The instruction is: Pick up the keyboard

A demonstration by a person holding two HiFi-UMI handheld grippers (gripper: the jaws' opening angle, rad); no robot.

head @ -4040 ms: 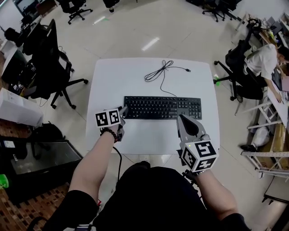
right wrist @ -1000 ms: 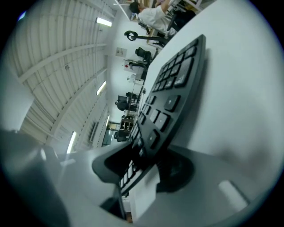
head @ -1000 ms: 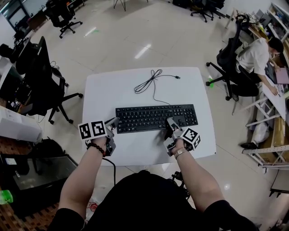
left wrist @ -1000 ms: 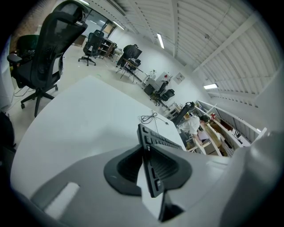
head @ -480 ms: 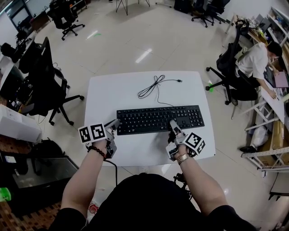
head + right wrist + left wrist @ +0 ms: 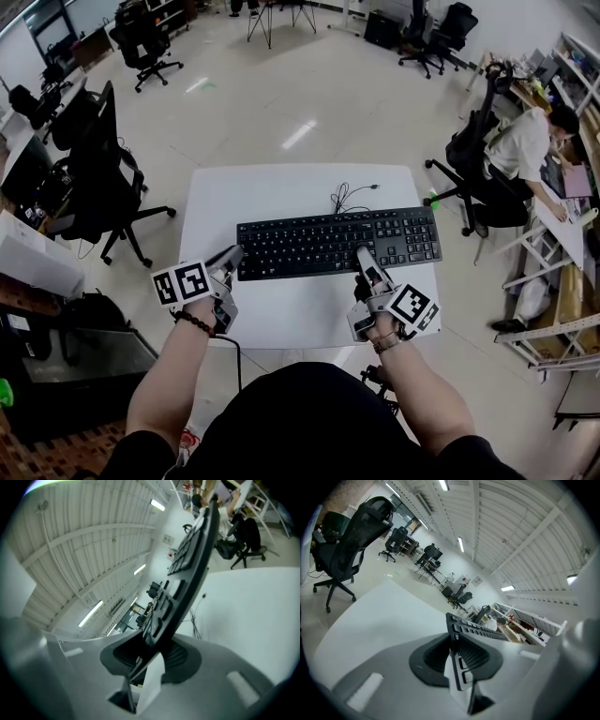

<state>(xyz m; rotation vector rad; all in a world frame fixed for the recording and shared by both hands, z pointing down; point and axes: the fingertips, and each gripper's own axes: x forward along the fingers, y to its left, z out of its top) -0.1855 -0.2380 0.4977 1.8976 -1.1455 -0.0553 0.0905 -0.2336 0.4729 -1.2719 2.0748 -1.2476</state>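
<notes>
The black keyboard (image 6: 337, 242) hangs level above the white table (image 6: 281, 187), held at its near edge by both grippers. My left gripper (image 6: 234, 254) is shut on its left end; in the left gripper view the keyboard (image 6: 474, 629) runs edge-on between the pads of that gripper (image 6: 454, 656). My right gripper (image 6: 361, 255) grips the near edge right of the middle, its jaws closing with the keyboard (image 6: 187, 569) pressed between the pads of that gripper (image 6: 152, 656). The black cable (image 6: 349, 199) lies bunched on the table behind the keyboard.
A black office chair (image 6: 98, 178) stands left of the table, with a white box (image 6: 37, 253) nearer me. On the right a person (image 6: 525, 141) sits at a desk beside another chair (image 6: 469, 150). Tiled floor surrounds the table.
Both grippers have risen with the keyboard, which has come off the table and looks larger and nearer. Its cable has been pulled in toward it. Four seconds ago neither gripper held it.
</notes>
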